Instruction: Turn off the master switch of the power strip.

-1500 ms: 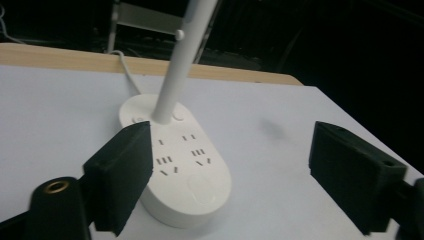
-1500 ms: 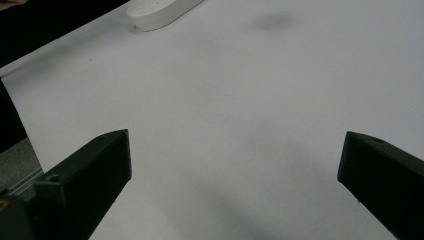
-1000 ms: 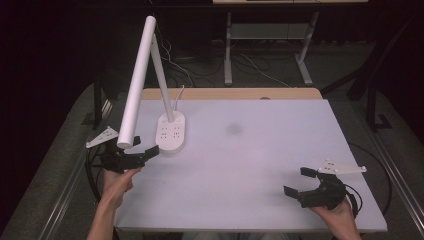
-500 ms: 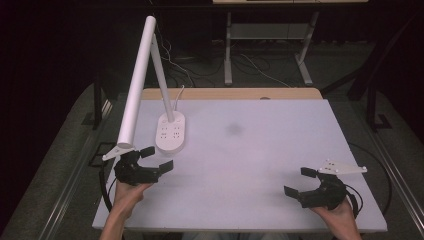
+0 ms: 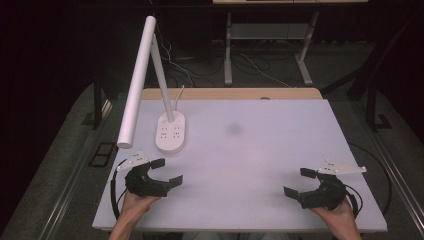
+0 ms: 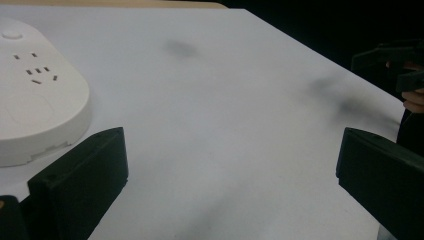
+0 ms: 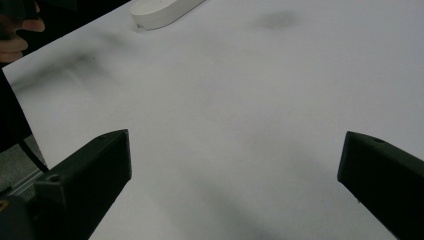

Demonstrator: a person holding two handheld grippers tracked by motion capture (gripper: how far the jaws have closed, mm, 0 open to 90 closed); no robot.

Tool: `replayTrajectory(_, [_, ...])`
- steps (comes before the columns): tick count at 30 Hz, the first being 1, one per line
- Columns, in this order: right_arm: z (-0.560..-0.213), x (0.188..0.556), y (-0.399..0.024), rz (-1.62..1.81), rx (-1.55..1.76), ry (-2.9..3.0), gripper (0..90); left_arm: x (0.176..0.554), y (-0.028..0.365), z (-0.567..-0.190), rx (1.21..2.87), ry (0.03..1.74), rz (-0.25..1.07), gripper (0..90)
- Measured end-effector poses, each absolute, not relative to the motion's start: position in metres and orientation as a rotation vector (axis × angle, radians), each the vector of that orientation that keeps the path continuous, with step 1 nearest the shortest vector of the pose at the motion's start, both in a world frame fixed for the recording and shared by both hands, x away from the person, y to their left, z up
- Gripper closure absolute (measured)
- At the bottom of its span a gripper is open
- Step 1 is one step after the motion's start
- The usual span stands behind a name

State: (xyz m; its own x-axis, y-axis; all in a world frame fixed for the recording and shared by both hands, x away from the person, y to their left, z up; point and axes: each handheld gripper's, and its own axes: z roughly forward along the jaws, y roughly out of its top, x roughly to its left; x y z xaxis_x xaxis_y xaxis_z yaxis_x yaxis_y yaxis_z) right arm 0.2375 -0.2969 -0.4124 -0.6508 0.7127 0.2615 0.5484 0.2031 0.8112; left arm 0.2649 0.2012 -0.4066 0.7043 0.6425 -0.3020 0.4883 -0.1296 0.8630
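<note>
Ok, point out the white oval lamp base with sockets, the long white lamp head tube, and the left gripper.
white oval lamp base point(image 5: 170, 132), high view, on its flat top.
long white lamp head tube point(image 5: 136, 85), high view, mid-tube.
left gripper point(image 5: 166, 171), high view, midway between its open jaws.

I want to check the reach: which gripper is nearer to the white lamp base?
Left. The left gripper sits just in front of the lamp base, apart from it, jaws open. The right gripper is far across the table, near its right front corner.
</note>
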Motion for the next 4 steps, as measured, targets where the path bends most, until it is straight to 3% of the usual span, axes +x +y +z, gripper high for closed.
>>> replayTrajectory(4, [-0.4128, 0.2374, -0.2966, 1.431, 1.215, 2.304, 0.3, 0.2634, 0.1985, -0.4103, 1.804, 0.890, 0.162, 0.0])
